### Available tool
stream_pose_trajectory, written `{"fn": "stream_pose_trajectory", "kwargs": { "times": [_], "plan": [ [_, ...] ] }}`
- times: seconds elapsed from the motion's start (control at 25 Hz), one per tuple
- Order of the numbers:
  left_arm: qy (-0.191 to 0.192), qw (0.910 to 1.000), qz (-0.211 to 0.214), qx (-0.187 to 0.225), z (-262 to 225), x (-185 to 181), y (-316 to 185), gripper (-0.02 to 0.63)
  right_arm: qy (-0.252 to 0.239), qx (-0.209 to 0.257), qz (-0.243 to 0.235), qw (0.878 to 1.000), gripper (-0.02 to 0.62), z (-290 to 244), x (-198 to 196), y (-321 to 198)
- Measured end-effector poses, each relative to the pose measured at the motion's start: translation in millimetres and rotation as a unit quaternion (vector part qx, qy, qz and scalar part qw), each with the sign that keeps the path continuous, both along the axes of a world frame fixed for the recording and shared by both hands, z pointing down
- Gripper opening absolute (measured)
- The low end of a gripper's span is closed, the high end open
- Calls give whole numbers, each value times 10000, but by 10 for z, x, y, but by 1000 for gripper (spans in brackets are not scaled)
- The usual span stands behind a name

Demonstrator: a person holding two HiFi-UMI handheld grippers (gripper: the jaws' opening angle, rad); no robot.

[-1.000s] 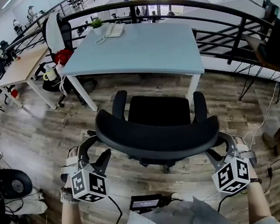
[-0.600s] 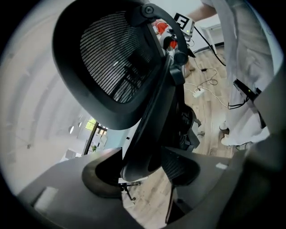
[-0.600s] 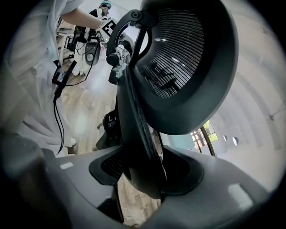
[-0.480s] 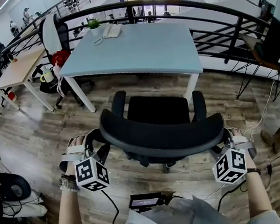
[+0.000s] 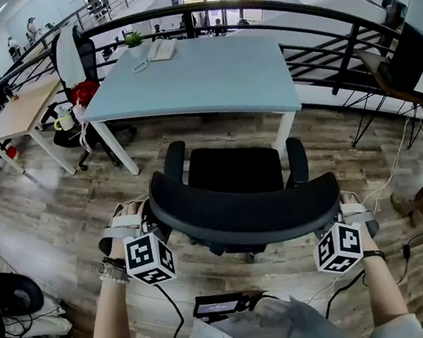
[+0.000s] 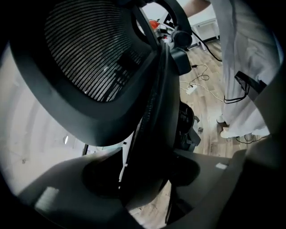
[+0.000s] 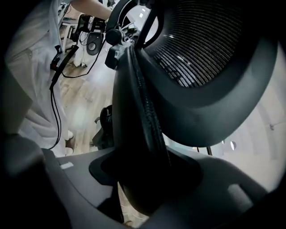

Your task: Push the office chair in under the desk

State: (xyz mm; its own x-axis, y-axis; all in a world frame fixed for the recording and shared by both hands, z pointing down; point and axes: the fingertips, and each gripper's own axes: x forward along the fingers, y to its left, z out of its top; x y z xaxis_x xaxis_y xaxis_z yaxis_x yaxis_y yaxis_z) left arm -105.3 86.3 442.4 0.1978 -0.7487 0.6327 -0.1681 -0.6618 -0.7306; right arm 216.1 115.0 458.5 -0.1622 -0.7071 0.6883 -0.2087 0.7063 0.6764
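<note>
Far left, a wooden desk (image 5: 23, 106) is just sitting there with other people's clutter, so I'm ignoring that. Near left, the left gripper (image 5: 150, 218) is straddling the left end of the backrest (image 5: 245, 213). In the left gripper view its fingers are looking clamped on the thick rim, one on each side, with the mesh curving away above.

In the middle, the office chair (image 5: 235, 167) is facing the desk (image 5: 191, 77), armrests pointing at it. The seat's far edge is sitting just beside the desk's near edge, so it's not under yet. A phone (image 5: 162, 49) is lying at the desk's far side, well apart from all this.

Near right, the right gripper (image 5: 340, 207) is doing the mirror job. Its fingers are spread wide, but only because the rim is filling the gap, and they seem to be pressing on it.

My guess is that holding both ends is what's keeping a swivel chair on castors rolling straight rather than spinning off. The legs of the desk are leaving a wide gap, so the armrests clearing the top is what I'd be watching.
</note>
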Motion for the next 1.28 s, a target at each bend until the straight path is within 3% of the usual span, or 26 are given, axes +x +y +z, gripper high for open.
{"fn": "stream_pose_trajectory", "kwargs": {
  "times": [0.2, 0.44, 1.28],
  "plan": [
    [-411, 9990, 180, 8, 128, 21, -78, 239, -106, 300, 82, 9995, 219, -59, -7, -50],
    [-180, 9991, 261, 265, 94, 52, -115, 236, -63, 313, 144, 9994, 202, -66, -6, -68],
    [-48, 9990, 245, 369, 62, 73, -372, 235, -87, 390, 145, 9991, 204, -82, 4, -361]
  ]
}}
